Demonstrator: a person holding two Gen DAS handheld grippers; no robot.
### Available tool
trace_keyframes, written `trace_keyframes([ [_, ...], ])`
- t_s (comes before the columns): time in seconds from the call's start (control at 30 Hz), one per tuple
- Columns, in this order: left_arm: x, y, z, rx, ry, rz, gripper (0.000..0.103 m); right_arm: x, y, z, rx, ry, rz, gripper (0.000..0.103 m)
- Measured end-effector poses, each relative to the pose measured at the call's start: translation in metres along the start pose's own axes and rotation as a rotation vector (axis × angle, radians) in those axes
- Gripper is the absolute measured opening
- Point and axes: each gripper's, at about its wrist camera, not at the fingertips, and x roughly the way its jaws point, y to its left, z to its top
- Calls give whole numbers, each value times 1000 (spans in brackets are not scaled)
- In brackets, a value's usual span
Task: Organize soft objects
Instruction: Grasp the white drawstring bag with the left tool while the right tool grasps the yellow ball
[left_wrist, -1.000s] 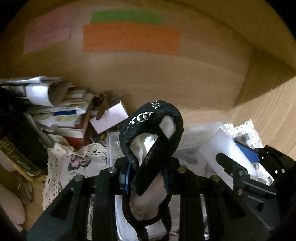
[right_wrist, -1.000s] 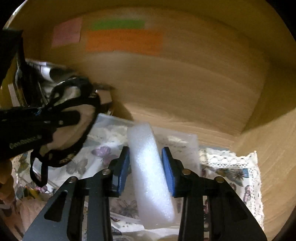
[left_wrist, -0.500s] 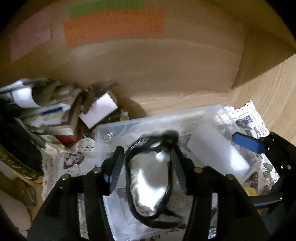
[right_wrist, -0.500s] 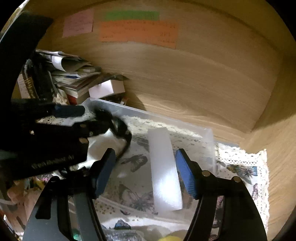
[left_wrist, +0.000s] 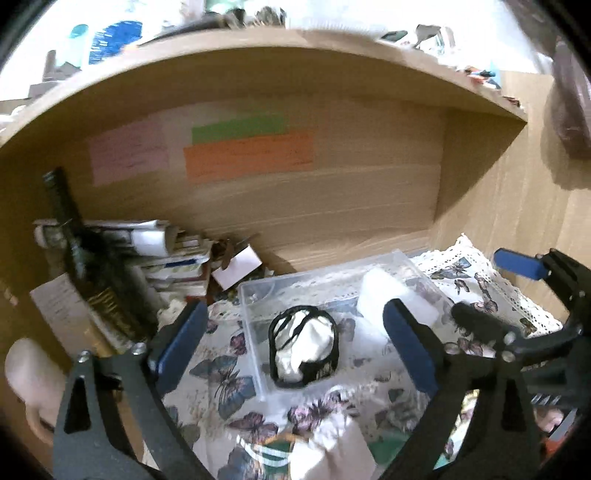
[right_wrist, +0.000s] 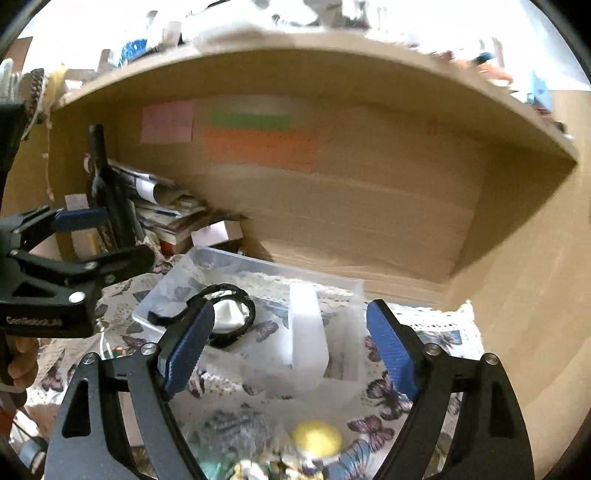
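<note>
Both grippers spread wide, holding nothing: left gripper (left_wrist: 295, 336), right gripper (right_wrist: 291, 343). Black-trimmed white fabric bundle (left_wrist: 303, 349) & white foam block (right_wrist: 306, 332) lie side by side in clear plastic bin (left_wrist: 255, 291) on butterfly cloth (left_wrist: 221, 384).

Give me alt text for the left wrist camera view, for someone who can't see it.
The open left gripper hovers over a clear plastic bin holding a black-strapped white fabric bundle and a white foam block. The bin sits on a butterfly-print cloth in a wooden shelf nook, with stacked papers to the left and the open right gripper at right.
</note>
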Motion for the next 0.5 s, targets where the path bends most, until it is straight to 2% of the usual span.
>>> trace_keyframes([
  [0.1,-16,3,-18,-23,7,-4,99,-14,-5,-11,19,-5,-7,83],
  [0.23,-21,8,-44,-46,34,-5,99,-18,-10,-31,49,32,-11,83],
  [0.5,14,0,-94,-78,199,-18,99,-7,-14,-76,83,140,-34,83],
])
